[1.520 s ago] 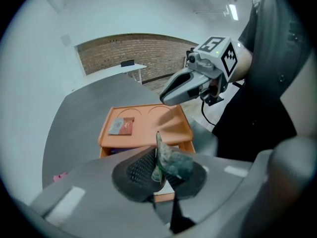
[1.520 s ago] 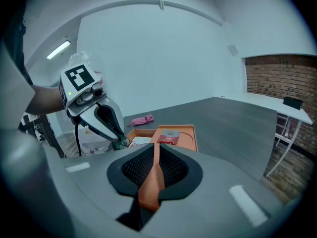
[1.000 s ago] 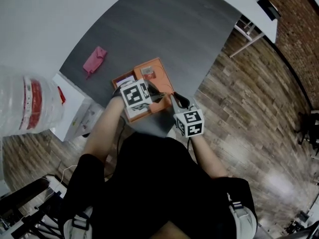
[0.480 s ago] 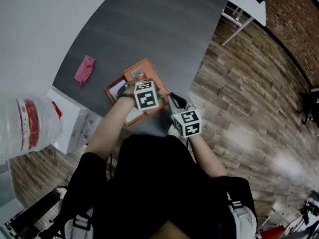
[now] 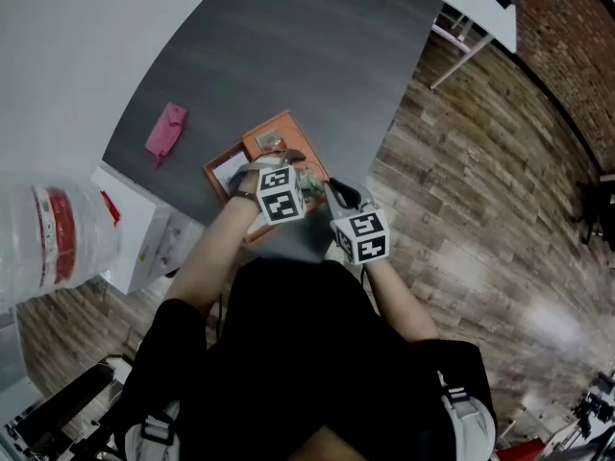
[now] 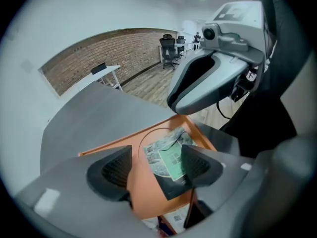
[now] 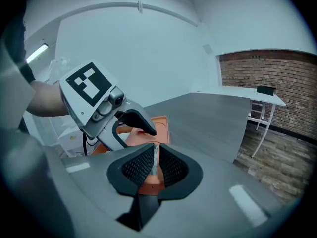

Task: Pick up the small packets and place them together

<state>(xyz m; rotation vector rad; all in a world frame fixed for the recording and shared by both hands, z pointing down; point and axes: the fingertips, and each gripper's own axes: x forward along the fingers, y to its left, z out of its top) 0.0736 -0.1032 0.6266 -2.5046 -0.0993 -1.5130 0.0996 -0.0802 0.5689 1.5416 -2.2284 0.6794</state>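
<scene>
Head view: a small pink packet (image 5: 166,129) lay well apart from the flat orange tray (image 5: 272,139), so gathering seemed unfinished. Left gripper view: the left gripper (image 6: 154,157) had just been opening its jaws, a green-white paper packet (image 6: 171,163) lying between them on the tray. Right gripper view: the right gripper (image 7: 154,165) pinched a thin silvery packet (image 7: 155,153).

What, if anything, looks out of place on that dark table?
One pink packet lies alone on the dark table, well apart from the orange tray where the green packets are gathered. Nothing looks spilled or damaged.
</scene>
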